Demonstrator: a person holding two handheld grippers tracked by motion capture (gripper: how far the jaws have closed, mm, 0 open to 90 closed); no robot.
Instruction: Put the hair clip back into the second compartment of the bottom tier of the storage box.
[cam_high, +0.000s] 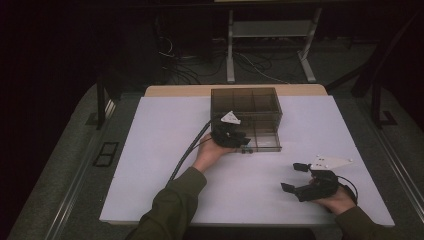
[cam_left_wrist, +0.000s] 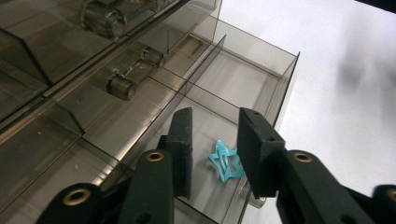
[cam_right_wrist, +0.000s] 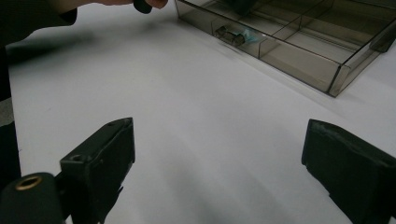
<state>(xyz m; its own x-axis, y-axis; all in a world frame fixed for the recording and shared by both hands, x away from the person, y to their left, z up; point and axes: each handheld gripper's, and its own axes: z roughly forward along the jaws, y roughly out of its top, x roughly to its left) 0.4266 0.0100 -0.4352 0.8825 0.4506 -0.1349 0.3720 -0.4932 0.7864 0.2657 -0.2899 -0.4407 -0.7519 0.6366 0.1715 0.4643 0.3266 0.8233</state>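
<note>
**Blue star clip down in the open drawer**

Looks nearly done. Blue star clip (cam_left_wrist: 226, 161) lying flat on the floor of the pulled-out drawer (cam_left_wrist: 261, 65), in the front part, close to the drawer's front wall. Left claw (cam_left_wrist: 215, 140) hanging right above it, jaws a little apart, with the clip showing in the gap and nothing pinched. Probably just let go, or maybe about to pick up; hard to say which from this alone. Left to do, most likely: lift the left claw away and push the drawer shut.

Right claw (cam_right_wrist: 219, 154) spread wide and holding nothing, low over the bare white counter (cam_right_wrist: 196, 93), well apart from the drawer box (cam_high: 245, 107). Same claw seen from above near the front right of the counter (cam_high: 302, 181).

Drawer box made of smoky see-through plastic, hard and shiny, with straight walls and sharp corners. Thin walls inside splitting the drawer into small square parts. Round clear knobs (cam_left_wrist: 125, 85) on the drawer fronts, shaped like little barrels. Clip thin and flat, bright blue, star shaped with cut-out holes, looking smooth like painted metal or plastic. Claw jaws black, blocky and dull, with brass-coloured rings at the joints. Counter top plain white and smooth. Dark green sleeve (cam_high: 172, 205) on the left arm, soft cloth.
</note>
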